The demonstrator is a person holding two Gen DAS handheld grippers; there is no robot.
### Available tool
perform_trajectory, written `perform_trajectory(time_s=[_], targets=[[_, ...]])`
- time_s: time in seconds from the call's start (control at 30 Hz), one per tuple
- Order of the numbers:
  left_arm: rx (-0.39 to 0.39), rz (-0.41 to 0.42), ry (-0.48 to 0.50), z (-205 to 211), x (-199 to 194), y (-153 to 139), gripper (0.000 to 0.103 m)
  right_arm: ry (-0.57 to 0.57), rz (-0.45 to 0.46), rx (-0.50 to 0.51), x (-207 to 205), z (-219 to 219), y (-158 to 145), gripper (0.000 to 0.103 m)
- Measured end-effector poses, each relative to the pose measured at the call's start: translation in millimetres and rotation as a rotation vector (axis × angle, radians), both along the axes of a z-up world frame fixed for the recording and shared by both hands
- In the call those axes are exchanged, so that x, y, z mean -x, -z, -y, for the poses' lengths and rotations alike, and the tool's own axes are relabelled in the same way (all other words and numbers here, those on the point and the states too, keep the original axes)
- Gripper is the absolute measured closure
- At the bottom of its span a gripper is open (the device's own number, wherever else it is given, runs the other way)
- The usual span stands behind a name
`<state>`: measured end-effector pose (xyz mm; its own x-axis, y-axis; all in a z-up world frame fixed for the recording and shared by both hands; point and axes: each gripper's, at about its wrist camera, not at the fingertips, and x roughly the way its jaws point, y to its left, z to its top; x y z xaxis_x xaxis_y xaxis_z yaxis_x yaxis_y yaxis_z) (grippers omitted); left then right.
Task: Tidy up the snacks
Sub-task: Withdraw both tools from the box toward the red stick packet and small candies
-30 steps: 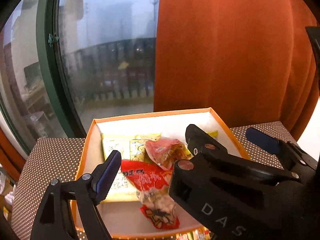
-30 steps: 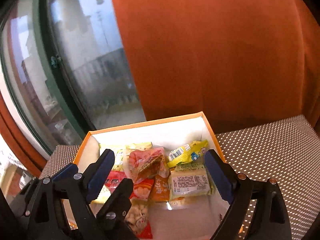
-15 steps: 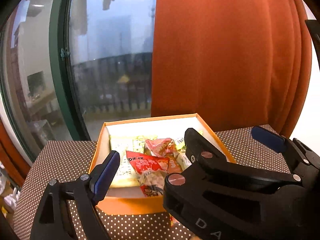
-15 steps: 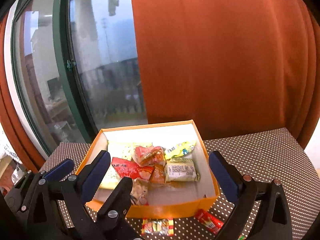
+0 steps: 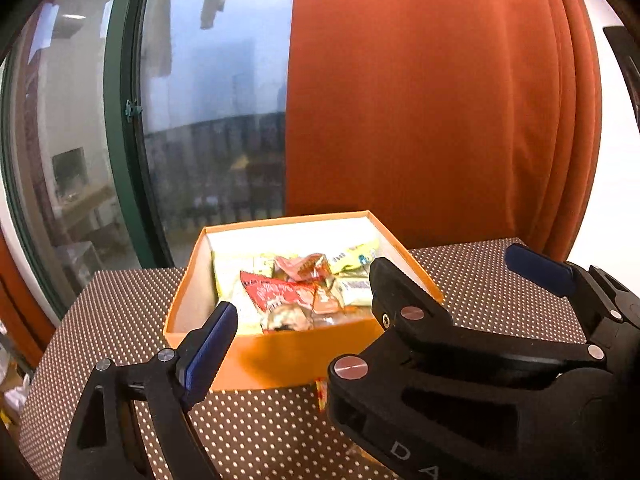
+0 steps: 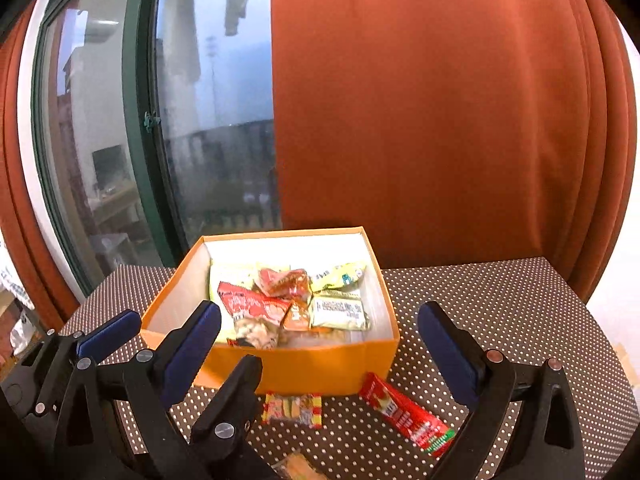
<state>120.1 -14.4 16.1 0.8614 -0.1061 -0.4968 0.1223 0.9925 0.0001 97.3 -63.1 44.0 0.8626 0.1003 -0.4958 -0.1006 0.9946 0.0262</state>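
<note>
Cardboard makes up the box [image 6: 280,372]: square, orange outside, plain white inside, sitting on a brown tablecloth [image 6: 500,300] printed with small white dots. Crinkly foil and plastic snack packets [image 6: 288,300] lie heaped in it, red, orange, pale yellow and green, overlapping so that their prints cannot be read. On the cloth just in front of the box lie a long red wrapper [image 6: 406,416] and a short red-and-yellow striped packet [image 6: 292,410]; another packet [image 6: 298,466] at the bottom edge is cut off and blurred.

The right gripper [image 6: 320,340], black plastic with blue rubber pads, has its fingers spread wide with nothing between them; its jaws have just been opening. The left gripper [image 5: 300,308] is also spread wide and empty, though in its own view the right gripper's black body hides one finger. Behind stand a heavy rust-orange curtain [image 6: 440,120] and a green-framed window [image 6: 136,120], its glass hazy.
</note>
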Motion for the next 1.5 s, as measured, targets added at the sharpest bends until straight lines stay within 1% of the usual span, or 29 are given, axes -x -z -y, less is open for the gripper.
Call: perform_trajectory(time_s=[0.2, 0.33, 0.47, 0.67, 0.87, 1.0, 1.07, 1.2, 1.4, 1.5], targets=[[0.007, -0.010, 0.011, 7.4, 19.2, 15.2, 0.014, -0.014, -0.010, 0.008, 18.2, 4.6, 11.8, 0.003], [0.023, -0.039, 0.033, 11.6, 21.9, 29.5, 0.014, -0.012, -0.022, 0.020, 25.5, 9.4, 25.1, 0.003], [0.011, -0.055, 0.041, 19.0, 24.1, 41.8, 0.013, -0.004, -0.028, 0.024, 29.6, 14.4, 37.9, 0.003], [0.007, -0.091, 0.055, 28.9, 27.8, 63.1, 0.013, 0.000, -0.056, 0.003, 31.4, 23.0, 59.0, 0.003], [0.018, -0.141, 0.063, 35.1, 22.9, 83.9, 0.013, 0.006, -0.085, 0.000, 30.4, 29.5, 79.6, 0.003], [0.002, -0.170, 0.065, 39.7, 19.5, 98.2, 0.013, 0.011, -0.107, -0.016, 29.8, 33.8, 95.6, 0.003], [0.002, -0.205, 0.070, 41.7, 15.9, 108.6, 0.013, 0.021, -0.126, -0.020, 29.5, 35.6, 104.6, 0.003], [-0.014, -0.247, 0.074, 45.5, 10.9, 122.6, 0.013, 0.038, -0.167, -0.010, 26.9, 38.9, 122.5, 0.003], [-0.025, -0.306, 0.076, 50.5, 6.5, 141.8, 0.013, 0.056, -0.209, -0.004, 27.5, 42.4, 140.2, 0.003], [-0.052, -0.322, 0.058, 53.3, 4.0, 147.8, 0.013, 0.067, -0.233, 0.003, 25.5, 44.9, 147.6, 0.003]])
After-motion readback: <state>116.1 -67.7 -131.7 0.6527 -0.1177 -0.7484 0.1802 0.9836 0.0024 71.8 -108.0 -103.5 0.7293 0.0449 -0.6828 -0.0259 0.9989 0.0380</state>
